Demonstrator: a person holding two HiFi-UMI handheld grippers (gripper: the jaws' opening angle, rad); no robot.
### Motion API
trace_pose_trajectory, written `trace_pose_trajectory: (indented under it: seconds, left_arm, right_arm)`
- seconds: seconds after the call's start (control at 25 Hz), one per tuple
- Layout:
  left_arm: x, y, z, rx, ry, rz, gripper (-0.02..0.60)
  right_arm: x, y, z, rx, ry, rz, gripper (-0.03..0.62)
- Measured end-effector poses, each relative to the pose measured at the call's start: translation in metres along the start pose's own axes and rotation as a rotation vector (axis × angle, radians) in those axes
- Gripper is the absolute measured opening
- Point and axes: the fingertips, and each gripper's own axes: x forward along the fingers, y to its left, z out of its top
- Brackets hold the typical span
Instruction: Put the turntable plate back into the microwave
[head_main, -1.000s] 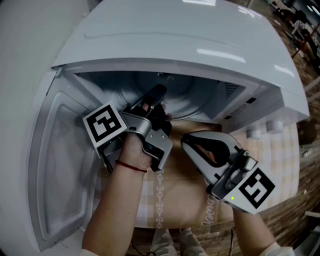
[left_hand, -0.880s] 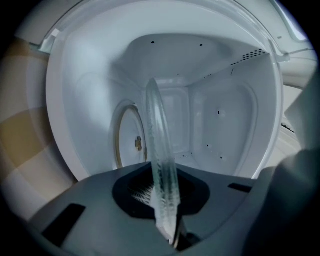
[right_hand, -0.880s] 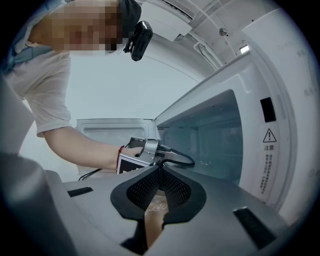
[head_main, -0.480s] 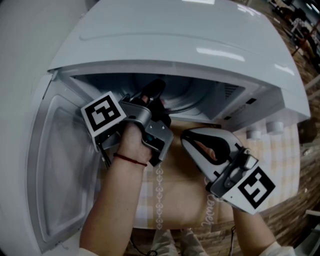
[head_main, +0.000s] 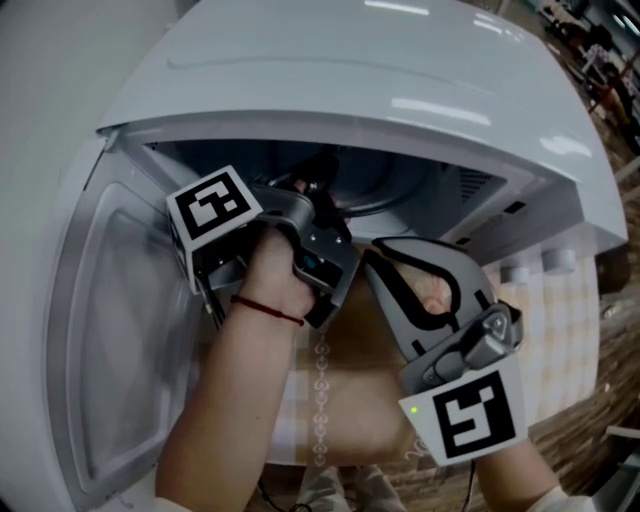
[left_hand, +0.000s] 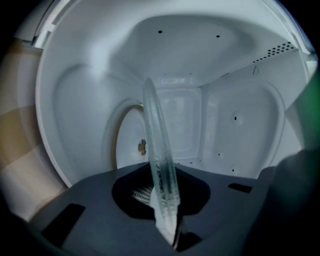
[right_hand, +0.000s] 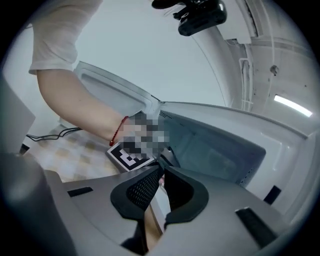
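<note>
Turntable plate (left_hand: 157, 150): clear glass, thick rounded rim, seen edge-on, inside white microwave (head_main: 350, 80) cavity. Left gripper (left_hand: 166, 217) jaws, just eased slightly wider, pinch its near rim. Right gripper (right_hand: 160, 172) jaws together, empty, outside opening.

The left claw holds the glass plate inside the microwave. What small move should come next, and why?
Probably lower the plate toward the round hollow in the floor of the microwave, centred over the small hub. The left claw grips the plate's rim, its jaws just opened slightly, and the plate seems apart from the floor. The right claw is shut and empty, outside.
</note>
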Motion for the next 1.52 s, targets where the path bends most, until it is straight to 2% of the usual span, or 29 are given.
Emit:
trace_pose_trajectory:
  seconds: [0.16,0.32,0.56,0.76,0.8,0.84,0.88,1.04,1.12,1.4,1.52]
  left_arm:
    - [0.002,0.001,0.003,0.003,0.005,0.013,0.029]
    - [0.001,0.002,0.002,0.0,0.017,0.033,0.026]
    - [0.001,0.006,0.006,-0.049,0.005,0.036,0.02]
    - [0.001,0.006,0.007,-0.05,0.003,0.039,0.018]
    - [0.001,0.006,0.007,-0.05,0.003,0.04,0.018]
    - [0.002,0.006,0.007,-0.052,0.002,0.04,0.018]
    - [0.002,0.007,0.007,-0.055,0.002,0.039,0.018]
    - [0.001,0.008,0.007,-0.055,0.001,0.042,0.018]
    - [0.003,0.007,0.009,-0.049,-0.002,0.036,0.018]
    - [0.001,0.007,0.008,-0.054,-0.004,0.057,0.016]
    - [0.002,0.007,0.009,-0.051,-0.008,0.052,0.015]
  right_arm:
    - [0.002,-0.005,0.003,0.005,0.01,-0.017,0.037]
    - [0.006,-0.014,-0.005,-0.036,0.084,-0.064,0.037]
    - [0.023,-0.011,-0.006,-0.358,0.259,-0.094,0.037]
    - [0.037,-0.007,-0.015,-0.464,0.352,-0.057,0.045]
    - [0.039,-0.006,-0.019,-0.477,0.37,-0.049,0.08]
    - [0.042,-0.006,-0.023,-0.489,0.386,-0.041,0.146]
    - [0.044,-0.006,-0.026,-0.503,0.399,-0.035,0.166]
    - [0.052,-0.007,-0.033,-0.559,0.435,-0.024,0.142]
    - [0.055,-0.008,-0.034,-0.578,0.443,-0.02,0.109]
    - [0.061,-0.008,-0.031,-0.626,0.41,-0.004,0.053]
    - [0.061,-0.009,-0.031,-0.624,0.413,0.004,0.052]
